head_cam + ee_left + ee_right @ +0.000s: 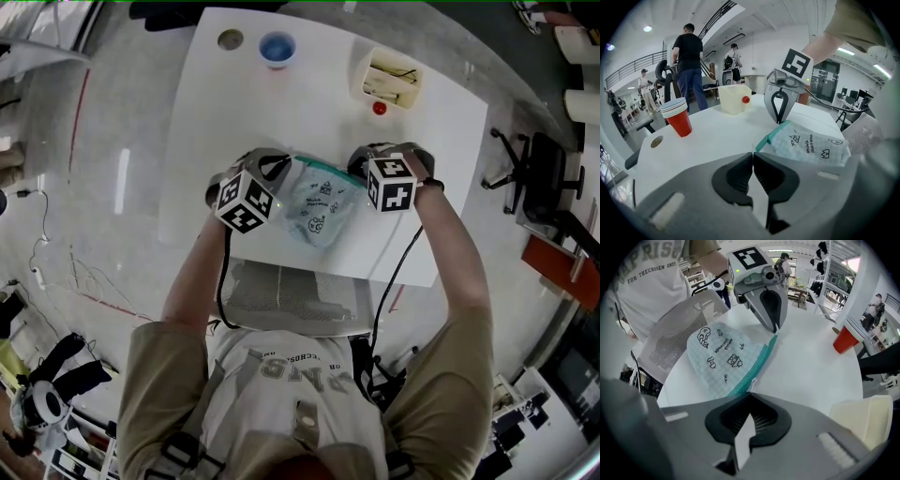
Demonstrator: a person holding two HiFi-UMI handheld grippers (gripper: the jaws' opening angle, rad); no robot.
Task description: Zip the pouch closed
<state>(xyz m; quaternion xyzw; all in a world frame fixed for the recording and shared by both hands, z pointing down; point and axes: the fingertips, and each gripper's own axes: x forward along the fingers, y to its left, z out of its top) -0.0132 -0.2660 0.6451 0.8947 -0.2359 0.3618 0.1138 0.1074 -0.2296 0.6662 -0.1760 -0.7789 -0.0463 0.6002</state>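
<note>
The pouch (319, 208), pale checked fabric with little doodles, lies flat on the white counter (225, 112) just in front of the person, its teal zip edge (757, 363) facing away from them and stretched between the two tools. The left claw (753, 157) is pinched down at one end of that teal strip, its jaws all but together, and looks to have the pouch's corner nipped in the tips. The right claw (750, 394) is closed tight at the other end, where a small pale pull tab (753, 380) shows right at the tips. I take it the grip is on or just by that tab, though the contact itself is too small to be sure of. From where I stand I can't tell how much of the zip is already joined. To do this step well, I'd treat the left claw as the anchor: hold that corner firm and low to the counter so the strip stays straight and taut. The right claw should then draw the tab along the line of the teeth, not upward or off to the side. A tab that size could slip out of a tip grip if tugged at an angle. If the anchored end gives, the soft fabric will likely bunch and jam the slider. The red cup (679, 123) and cream tub (735, 98) stand well apart on the far side of the counter, so neither should get in the way.
</note>
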